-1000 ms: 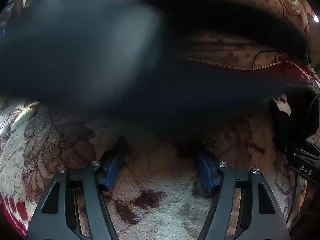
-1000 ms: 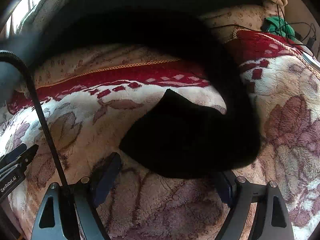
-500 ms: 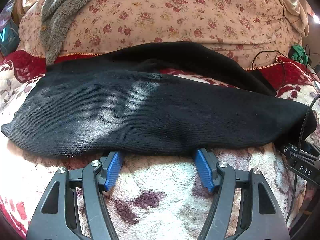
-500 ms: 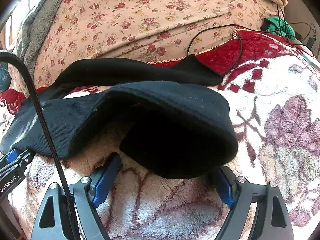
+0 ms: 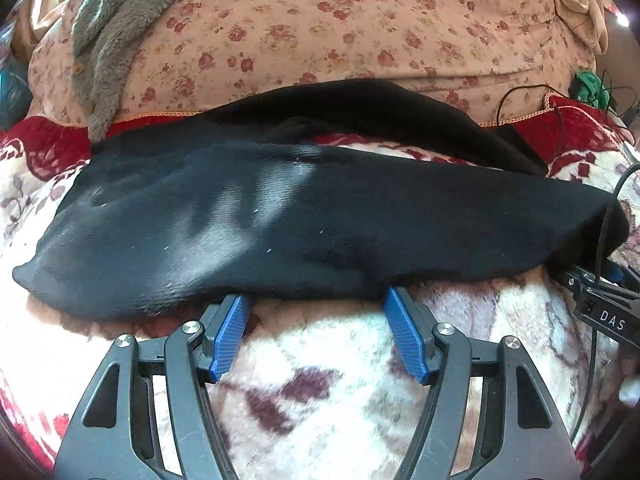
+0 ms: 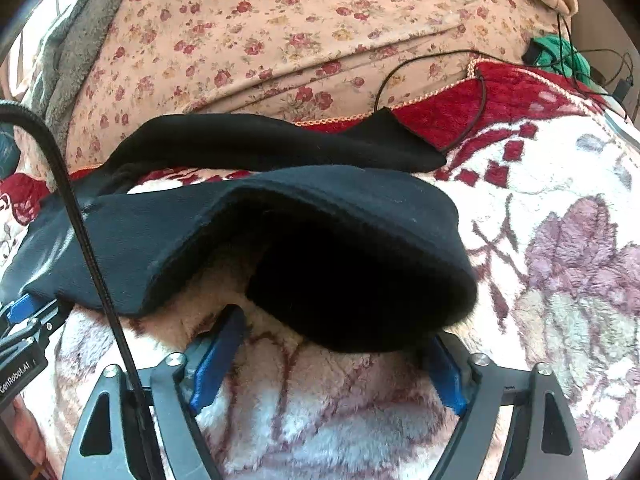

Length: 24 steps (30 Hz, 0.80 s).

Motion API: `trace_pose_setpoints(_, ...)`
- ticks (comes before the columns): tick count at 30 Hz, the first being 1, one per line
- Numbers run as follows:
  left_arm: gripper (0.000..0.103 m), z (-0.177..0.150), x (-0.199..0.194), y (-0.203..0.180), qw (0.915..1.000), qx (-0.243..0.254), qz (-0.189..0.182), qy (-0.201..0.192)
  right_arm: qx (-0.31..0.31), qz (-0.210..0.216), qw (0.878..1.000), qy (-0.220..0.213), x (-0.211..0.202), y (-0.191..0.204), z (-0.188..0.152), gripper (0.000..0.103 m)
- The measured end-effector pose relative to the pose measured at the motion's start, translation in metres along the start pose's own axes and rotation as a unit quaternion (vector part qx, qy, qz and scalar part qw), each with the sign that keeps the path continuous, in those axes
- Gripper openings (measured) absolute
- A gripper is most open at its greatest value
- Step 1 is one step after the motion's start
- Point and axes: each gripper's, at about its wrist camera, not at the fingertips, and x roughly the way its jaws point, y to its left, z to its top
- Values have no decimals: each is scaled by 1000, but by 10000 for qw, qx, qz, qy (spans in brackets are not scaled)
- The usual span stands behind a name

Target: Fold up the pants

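We see the black pants (image 5: 304, 216) lying on the flowery blanket (image 5: 320, 368), with both our left gripper (image 5: 316, 316) and right gripper (image 6: 332, 344) spread wide, their jaws holding nothing, at the near edge.

My left wrist view sits low over the fleece blanket (image 5: 320, 360), looking forward between the left gripper (image 5: 316, 304) fingers, very close to the black pants (image 5: 280, 220), toward the floral quilt (image 5: 360, 32) behind. My right wrist view faces the same way from further right, just as low and close, along the right gripper (image 6: 336, 332). Both share the pants, the quilt and the red blanket border; each catches the other gripper at its frame edge
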Motion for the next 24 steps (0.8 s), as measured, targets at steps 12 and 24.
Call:
trace_pose_setpoints(12,66,2,-65,10,9982,-74,61,-587,334,796,9948,-546,-75,12,-7,77)
trace_pose_setpoints(24,66,-3,-86,17,9978,-186,-21,-633,247,1085,9917,-650,-103,28,-13,77)
